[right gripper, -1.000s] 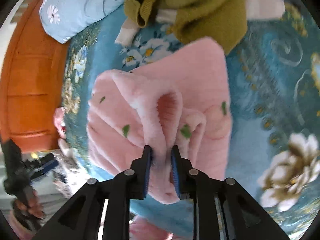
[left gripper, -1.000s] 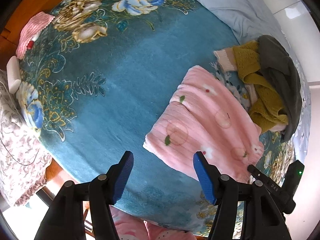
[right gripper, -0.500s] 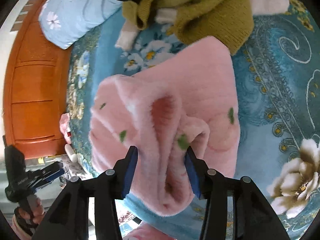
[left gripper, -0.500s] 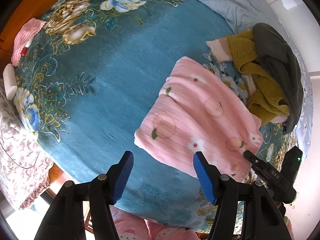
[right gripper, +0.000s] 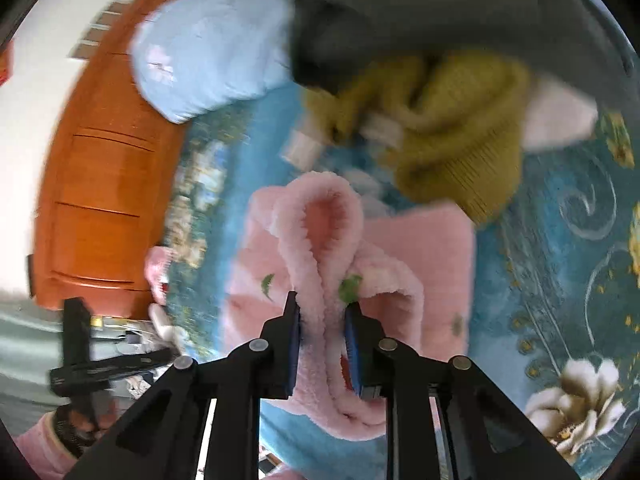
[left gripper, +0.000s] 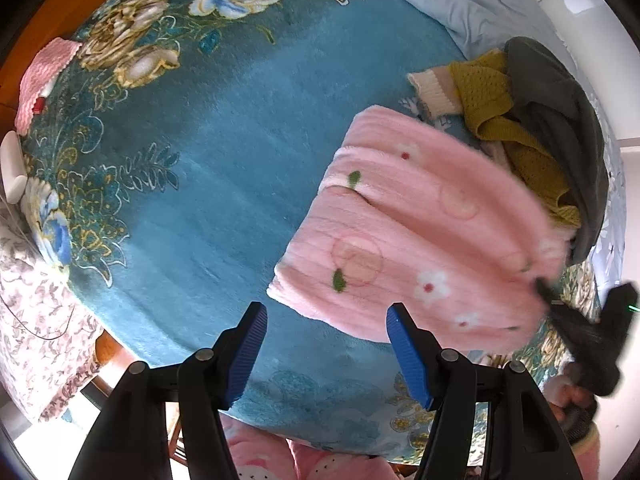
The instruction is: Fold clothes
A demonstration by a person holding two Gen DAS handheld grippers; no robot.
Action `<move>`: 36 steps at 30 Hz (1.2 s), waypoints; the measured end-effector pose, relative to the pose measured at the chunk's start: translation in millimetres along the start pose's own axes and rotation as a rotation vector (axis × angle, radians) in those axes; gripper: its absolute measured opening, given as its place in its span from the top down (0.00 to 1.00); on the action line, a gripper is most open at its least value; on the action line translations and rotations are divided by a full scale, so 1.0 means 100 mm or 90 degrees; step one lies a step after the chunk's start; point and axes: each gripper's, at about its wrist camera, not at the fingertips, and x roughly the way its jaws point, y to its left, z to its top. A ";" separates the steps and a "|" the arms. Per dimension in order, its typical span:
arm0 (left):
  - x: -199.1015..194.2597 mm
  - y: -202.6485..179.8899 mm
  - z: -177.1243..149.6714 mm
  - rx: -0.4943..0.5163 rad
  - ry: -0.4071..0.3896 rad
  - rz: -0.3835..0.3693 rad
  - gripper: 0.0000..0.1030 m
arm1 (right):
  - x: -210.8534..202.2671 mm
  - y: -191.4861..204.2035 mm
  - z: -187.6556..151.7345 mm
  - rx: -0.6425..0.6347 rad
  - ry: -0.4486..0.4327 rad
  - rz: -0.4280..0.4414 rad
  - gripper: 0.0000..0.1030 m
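Pinching pink fleece, right gripper (left gripper gapes empty).

My left wrist camera sits behind my left gripper and looks forward and down over the teal blanket, from above the near edge of the bed. My right wrist camera rides behind my right gripper, very close to the pink garment, facing across the bed toward the orange wooden headboard; this view is blurred. Both views share the pink garment, the mustard knit, the blanket, and each shows the other gripper at its edge.
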 end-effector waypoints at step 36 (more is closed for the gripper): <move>1.09 -0.08 0.08 0.068 0.140 0.018 0.36 | 0.33 -0.32 -0.02 0.086 0.065 -0.131 0.52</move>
